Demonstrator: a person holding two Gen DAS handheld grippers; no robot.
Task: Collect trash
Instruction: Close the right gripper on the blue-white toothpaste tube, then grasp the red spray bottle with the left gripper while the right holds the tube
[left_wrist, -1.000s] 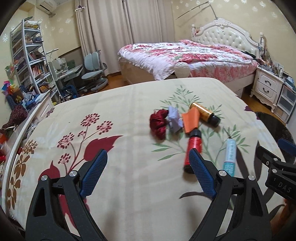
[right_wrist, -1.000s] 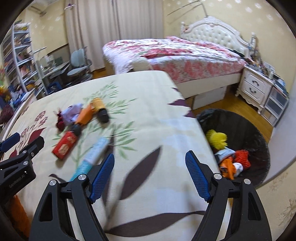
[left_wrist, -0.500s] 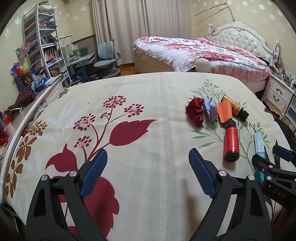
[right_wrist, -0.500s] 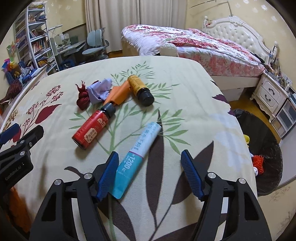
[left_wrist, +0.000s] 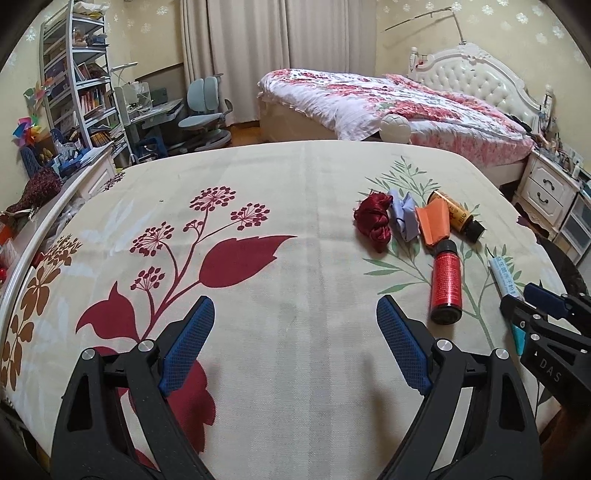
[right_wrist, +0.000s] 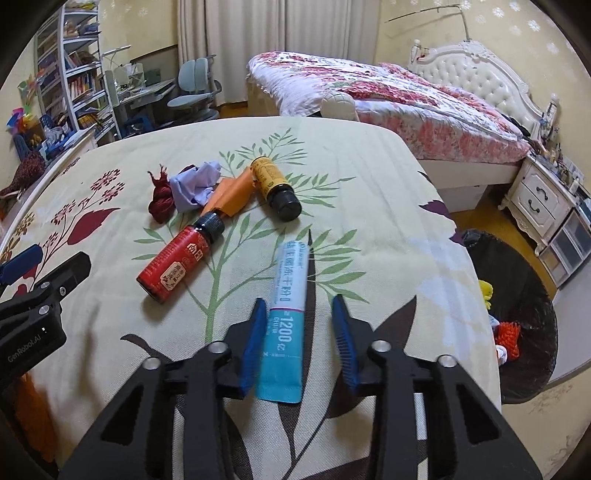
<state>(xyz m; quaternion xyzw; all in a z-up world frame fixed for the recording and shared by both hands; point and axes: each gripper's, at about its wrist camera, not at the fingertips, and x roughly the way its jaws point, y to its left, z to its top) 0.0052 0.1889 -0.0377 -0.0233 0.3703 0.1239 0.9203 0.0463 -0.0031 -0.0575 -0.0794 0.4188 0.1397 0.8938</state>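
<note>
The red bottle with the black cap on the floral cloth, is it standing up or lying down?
Lying down. The red bottle with the black cap rests on its side on the floral cloth, cap towards the orange paper.

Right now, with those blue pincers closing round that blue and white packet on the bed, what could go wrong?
The right gripper is closing around the flat sachet, but its right pad still stands clear. A thin, limp packet could buckle or slide out. The grip sits near the bottom end, so the long top part may droop when lifted. The trash bin lies beyond the bed's edge, so a slip there would drop it onto the floor.
</note>
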